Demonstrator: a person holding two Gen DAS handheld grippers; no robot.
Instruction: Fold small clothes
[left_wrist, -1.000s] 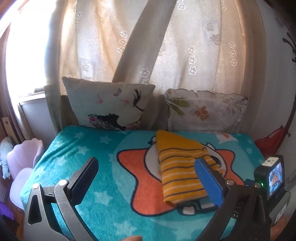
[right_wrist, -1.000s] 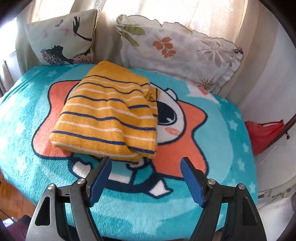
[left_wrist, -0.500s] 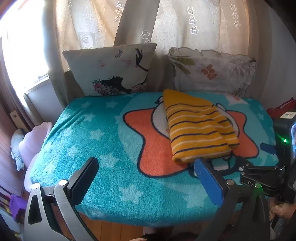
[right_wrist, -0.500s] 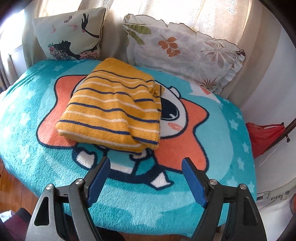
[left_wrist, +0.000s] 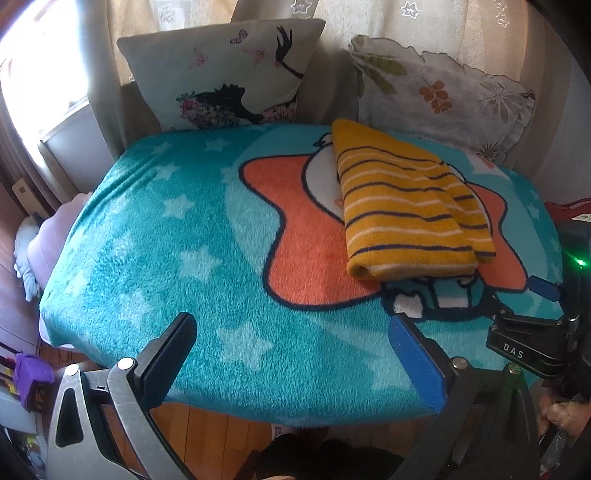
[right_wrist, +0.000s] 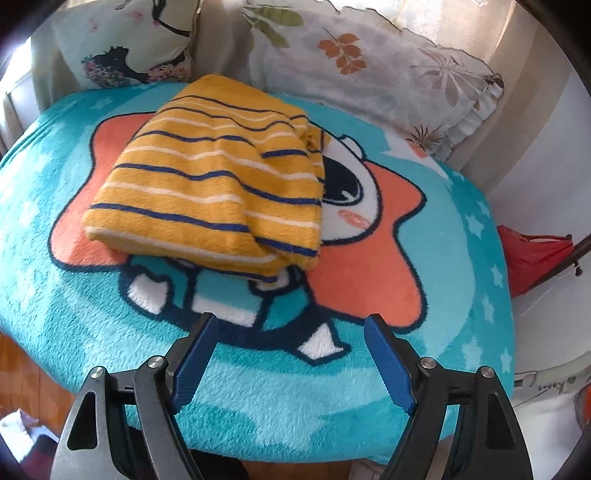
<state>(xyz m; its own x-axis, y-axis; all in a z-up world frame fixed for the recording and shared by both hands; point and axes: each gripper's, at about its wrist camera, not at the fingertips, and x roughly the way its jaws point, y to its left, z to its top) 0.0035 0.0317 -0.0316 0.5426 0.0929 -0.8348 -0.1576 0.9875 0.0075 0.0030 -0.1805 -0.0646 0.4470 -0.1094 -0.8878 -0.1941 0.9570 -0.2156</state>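
The yellow striped garment (right_wrist: 210, 177) lies folded into a thick rectangle on the teal blanket (right_wrist: 258, 398) that covers the bed, ahead of and a little to the left of the right hand-held gripper (right_wrist: 286, 363), whose fingers stand wide apart with nothing between them. The left hand-held gripper (left_wrist: 295, 363) is likewise spread and empty, and from it the garment (left_wrist: 406, 206) sits ahead and well off to the right, with the bed's near edge just below its fingers. Both tools hang clear of the cloth, so the fold looks essentially finished and the step in hand seems to be pulling back or checking the result. To do that well, lift away straight, so that no fingertip catches the pile of the blanket or drags the near hem. The layers at the garment's right edge are slightly staggered, with a lower layer peeking out at the near corner. If tidying is wanted, I would press lightly there with a flat finger rather than pinch, since pinching a thick soft stack tends to pull only the top layer and undo the alignment. Two pillows (right_wrist: 369, 62) stand behind the garment, so it should not be pushed farther away.
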